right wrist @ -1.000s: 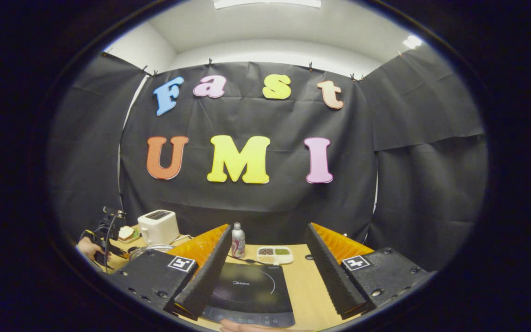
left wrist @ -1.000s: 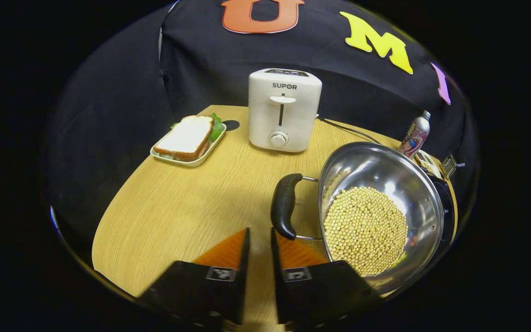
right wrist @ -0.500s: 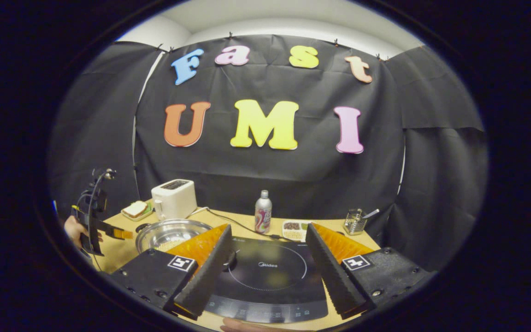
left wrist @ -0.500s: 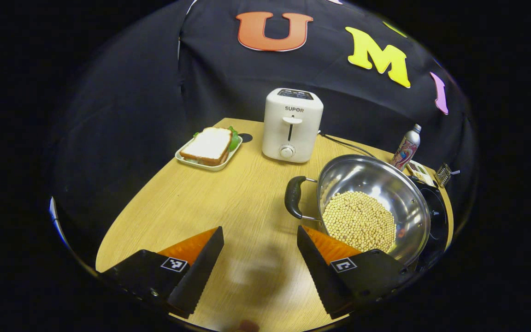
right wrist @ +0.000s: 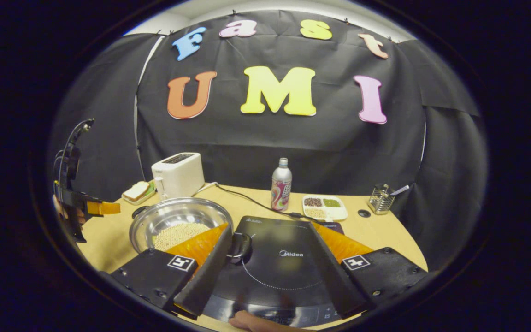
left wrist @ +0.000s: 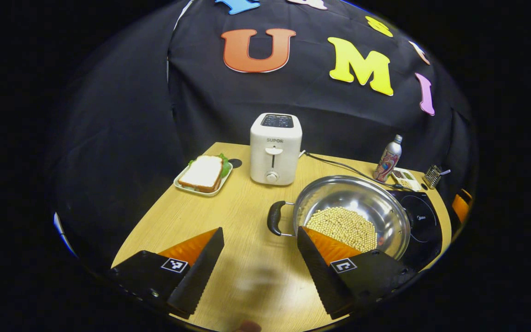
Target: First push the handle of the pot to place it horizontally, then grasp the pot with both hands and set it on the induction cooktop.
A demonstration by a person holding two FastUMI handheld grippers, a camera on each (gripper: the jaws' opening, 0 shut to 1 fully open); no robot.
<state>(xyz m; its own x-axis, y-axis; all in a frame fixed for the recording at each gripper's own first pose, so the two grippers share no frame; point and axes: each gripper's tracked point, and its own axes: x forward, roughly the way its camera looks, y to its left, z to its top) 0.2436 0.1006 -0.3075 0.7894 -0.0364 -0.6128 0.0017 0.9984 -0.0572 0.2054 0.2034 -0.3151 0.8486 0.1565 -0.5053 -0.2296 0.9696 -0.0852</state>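
A steel pot point(left wrist: 362, 193) holding pale beans point(left wrist: 344, 226) sits on the wooden table point(left wrist: 228, 216), just left of the black induction cooktop point(left wrist: 424, 216). Its black left handle point(left wrist: 274, 218) lies level, pointing away from the pot. My left gripper point(left wrist: 260, 230) is open and hangs back from that handle, touching nothing. In the right gripper view, my right gripper point(right wrist: 271, 228) is open above the cooktop point(right wrist: 288, 263). The pot point(right wrist: 178, 216) is to its left, with its right handle point(right wrist: 240, 246) over the cooktop's edge. The left gripper point(right wrist: 102, 208) shows at far left, held by a hand.
A white toaster point(left wrist: 274, 147) stands behind the pot, its cable running across the table. A sandwich on a tray point(left wrist: 203, 173) is at back left. A bottle point(right wrist: 281, 184), a divided snack tray point(right wrist: 325, 207) and a wire holder point(right wrist: 380, 198) stand behind the cooktop.
The left gripper went from shut beside the pot handle to open, and drew back and up. The right gripper's view tilted down, bringing the cooktop and pot closer in.
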